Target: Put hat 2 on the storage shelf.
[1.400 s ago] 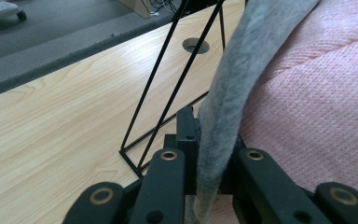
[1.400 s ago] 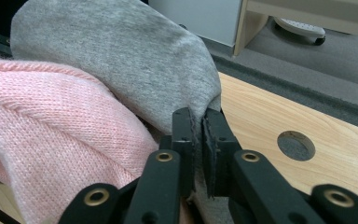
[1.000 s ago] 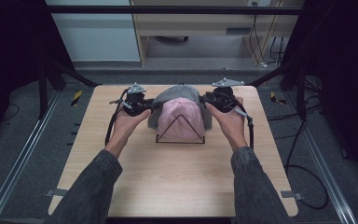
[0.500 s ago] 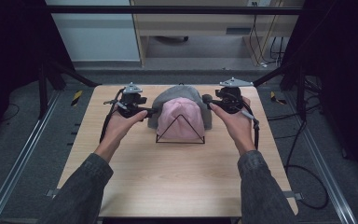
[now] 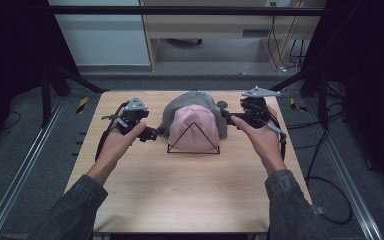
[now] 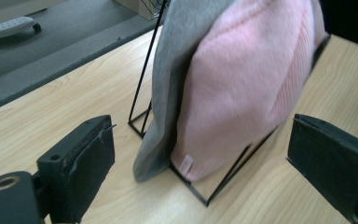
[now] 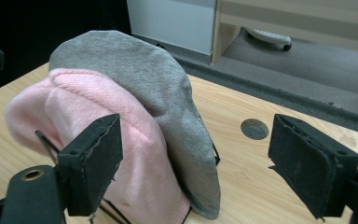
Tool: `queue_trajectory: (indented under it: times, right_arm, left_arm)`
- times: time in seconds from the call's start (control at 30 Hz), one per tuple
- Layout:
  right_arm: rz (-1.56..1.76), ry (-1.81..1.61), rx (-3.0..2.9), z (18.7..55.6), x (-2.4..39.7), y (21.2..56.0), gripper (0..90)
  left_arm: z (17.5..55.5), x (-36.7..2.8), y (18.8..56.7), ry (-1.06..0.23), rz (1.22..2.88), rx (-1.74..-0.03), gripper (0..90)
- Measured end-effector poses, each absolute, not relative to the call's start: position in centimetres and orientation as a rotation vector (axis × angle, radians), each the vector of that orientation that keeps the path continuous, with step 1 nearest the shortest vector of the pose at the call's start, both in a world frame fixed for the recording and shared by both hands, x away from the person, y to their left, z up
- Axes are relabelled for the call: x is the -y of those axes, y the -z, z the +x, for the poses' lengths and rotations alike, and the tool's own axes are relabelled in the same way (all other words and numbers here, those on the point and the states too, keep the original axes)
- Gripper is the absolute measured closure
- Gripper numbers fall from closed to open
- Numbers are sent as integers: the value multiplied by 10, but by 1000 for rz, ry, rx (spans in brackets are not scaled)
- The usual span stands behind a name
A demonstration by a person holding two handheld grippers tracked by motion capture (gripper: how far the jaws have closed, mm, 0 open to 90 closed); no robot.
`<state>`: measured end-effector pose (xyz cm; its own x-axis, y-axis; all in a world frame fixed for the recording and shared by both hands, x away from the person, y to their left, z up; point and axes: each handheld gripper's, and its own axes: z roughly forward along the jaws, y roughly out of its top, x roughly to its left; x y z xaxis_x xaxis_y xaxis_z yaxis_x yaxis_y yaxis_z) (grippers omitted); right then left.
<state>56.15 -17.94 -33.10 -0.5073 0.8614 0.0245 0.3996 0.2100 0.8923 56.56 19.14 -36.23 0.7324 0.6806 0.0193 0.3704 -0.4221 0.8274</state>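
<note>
We find the near half of the surface (image 5: 190,190) bare, free for passing. Toward the far edge, at its middle, the rack (image 5: 193,140) with the pink hat (image 5: 194,122) and grey hat (image 5: 215,107) stands in our way. Open strips run along the left and right edges beside it.

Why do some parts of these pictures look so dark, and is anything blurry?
High view: the pale wooden table is evenly lit while the surroundings fall into near-black. Left gripper view: the pink knitted hat is sharp and the black jaws look soft. Right gripper view: the grey hat is crisp.
</note>
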Motion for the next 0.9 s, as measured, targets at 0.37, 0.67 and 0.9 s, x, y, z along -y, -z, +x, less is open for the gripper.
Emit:
queue_trajectory:
  times: [0.37, 0.67, 0.9]
  right_arm:
    - [1163, -1211, -2014, 537, 198, 339, 122]
    - [1209, -1148, -2056, 516, 219, 372, 107]
    - [1276, -1131, -2080, 506, 228, 403, 106]
  left_arm:
    - [544, -209, 384, -457, 2121, -809, 62]
    - [534, -223, 409, -449, 2169, -829, 62]
    - [531, -224, 424, -420, 2209, -840, 61]
